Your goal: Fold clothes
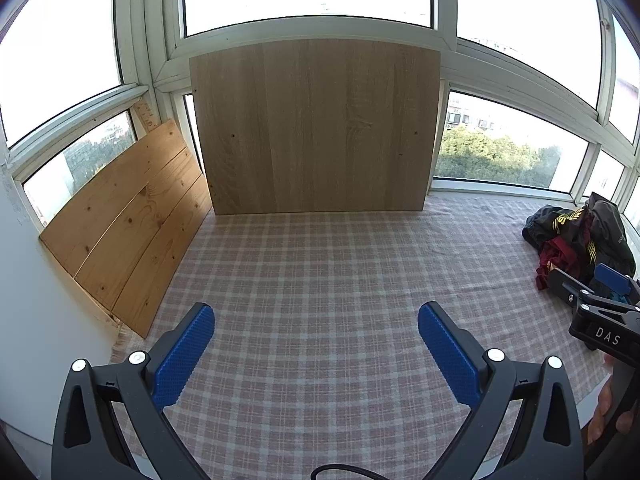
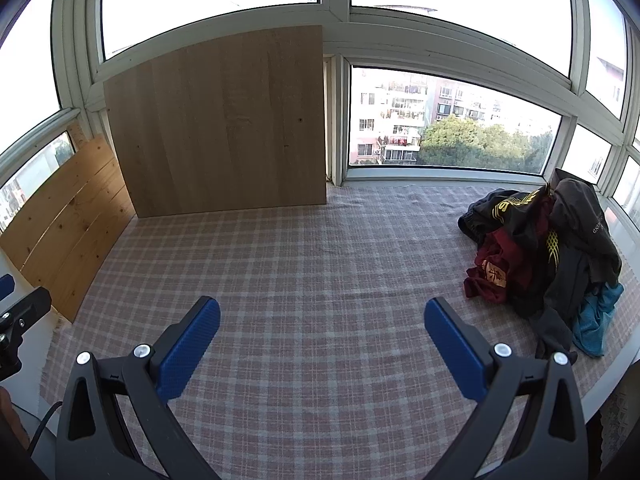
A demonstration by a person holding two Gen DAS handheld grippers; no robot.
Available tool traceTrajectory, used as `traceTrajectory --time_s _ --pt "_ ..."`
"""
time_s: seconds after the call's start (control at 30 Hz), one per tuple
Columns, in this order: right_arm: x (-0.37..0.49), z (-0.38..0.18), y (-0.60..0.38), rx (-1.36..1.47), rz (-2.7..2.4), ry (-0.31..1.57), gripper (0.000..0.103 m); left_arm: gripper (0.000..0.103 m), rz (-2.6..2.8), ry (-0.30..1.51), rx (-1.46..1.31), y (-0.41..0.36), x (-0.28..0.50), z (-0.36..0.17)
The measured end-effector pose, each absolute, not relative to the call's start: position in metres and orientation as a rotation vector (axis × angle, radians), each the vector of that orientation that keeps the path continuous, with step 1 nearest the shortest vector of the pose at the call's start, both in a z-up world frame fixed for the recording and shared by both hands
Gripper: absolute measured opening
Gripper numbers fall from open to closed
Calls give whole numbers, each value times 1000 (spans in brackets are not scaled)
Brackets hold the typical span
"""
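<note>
A heap of crumpled clothes (image 2: 548, 248) lies at the right side of the checked tablecloth (image 2: 312, 264): black and dark grey garments, a maroon one and a teal one. The same heap (image 1: 576, 236) shows at the right edge of the left wrist view. My right gripper (image 2: 322, 316) hovers open over bare cloth, left of the heap, with nothing between its blue pads. My left gripper (image 1: 316, 320) is open too, over the cloth (image 1: 320, 280) further left. The right gripper's black body (image 1: 600, 312) appears at the right of the left wrist view, in front of the heap.
A large light wooden board (image 1: 316, 128) leans against the windows at the back. A pine plank panel (image 1: 128, 224) leans at the left. Window frames surround the table on three sides. A hand (image 1: 606, 412) shows at the right edge.
</note>
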State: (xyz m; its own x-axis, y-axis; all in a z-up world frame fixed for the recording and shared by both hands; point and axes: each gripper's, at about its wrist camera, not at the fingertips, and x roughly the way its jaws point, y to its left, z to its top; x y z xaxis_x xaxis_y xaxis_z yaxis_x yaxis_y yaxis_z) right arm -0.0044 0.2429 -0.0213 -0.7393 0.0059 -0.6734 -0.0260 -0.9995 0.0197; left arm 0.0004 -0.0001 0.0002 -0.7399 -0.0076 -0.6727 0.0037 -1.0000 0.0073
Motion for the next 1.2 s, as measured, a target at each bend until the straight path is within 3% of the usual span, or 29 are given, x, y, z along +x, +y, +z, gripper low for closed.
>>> traceTrajectory --time_s 1.2 --pt "8 -17 266 -1058 2829 78 103 103 -3019 -82 1175 22 -3 2"
